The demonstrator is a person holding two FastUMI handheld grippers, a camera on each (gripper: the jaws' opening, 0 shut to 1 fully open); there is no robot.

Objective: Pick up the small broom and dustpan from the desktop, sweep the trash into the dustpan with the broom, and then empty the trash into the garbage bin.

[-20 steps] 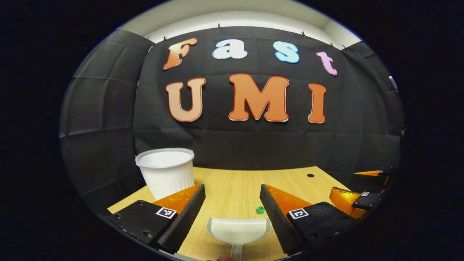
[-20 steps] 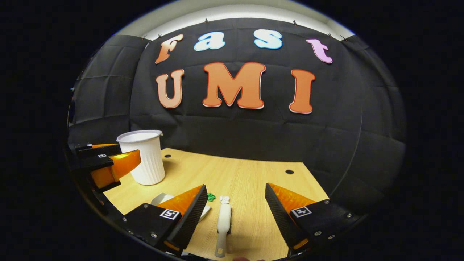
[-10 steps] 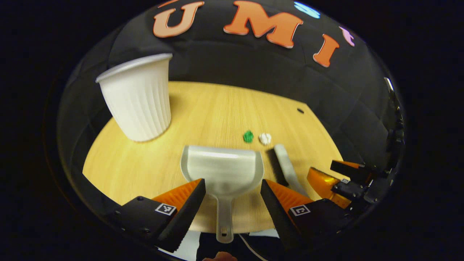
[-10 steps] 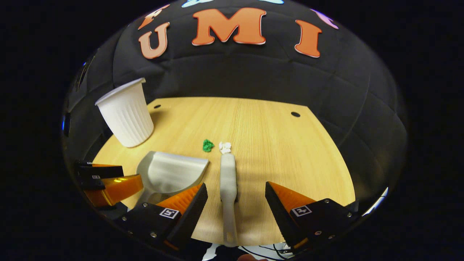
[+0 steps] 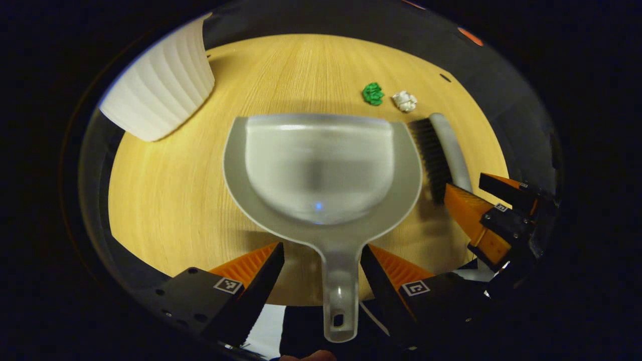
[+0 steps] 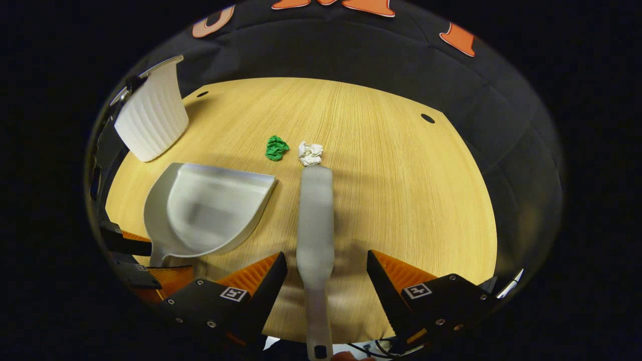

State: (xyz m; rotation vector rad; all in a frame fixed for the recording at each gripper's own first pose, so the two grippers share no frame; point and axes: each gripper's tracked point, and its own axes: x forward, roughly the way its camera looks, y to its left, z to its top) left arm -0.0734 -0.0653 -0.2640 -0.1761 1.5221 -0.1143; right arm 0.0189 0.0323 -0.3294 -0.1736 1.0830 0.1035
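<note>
A pale grey dustpan (image 5: 321, 165) lies flat on the wooden desktop (image 5: 170, 200), its handle pointing at me. My left gripper (image 5: 322, 255) is open, one finger on each side of that handle, not pressing it. The dustpan (image 6: 205, 208) lies left of the grey broom (image 6: 315, 215). My right gripper (image 6: 326, 263) is open and straddles the broom's handle. In the left gripper view the broom (image 5: 444, 150) lies on its side with black bristles facing the dustpan. A green paper wad (image 6: 276, 148) and a white paper wad (image 6: 310, 153) lie just beyond the broom's tip.
A white ribbed garbage bin (image 5: 160, 90) stands at the desk's far left; it is also in the right gripper view (image 6: 150, 120). The right gripper (image 5: 494, 215) shows at the right of the left gripper view. The desk's near edge runs under both grippers, with cables below.
Both grippers have tilted down and dropped toward the desk. The dustpan and broom handles now lie between their open fingers and look much larger. Nothing on the desk has moved.
</note>
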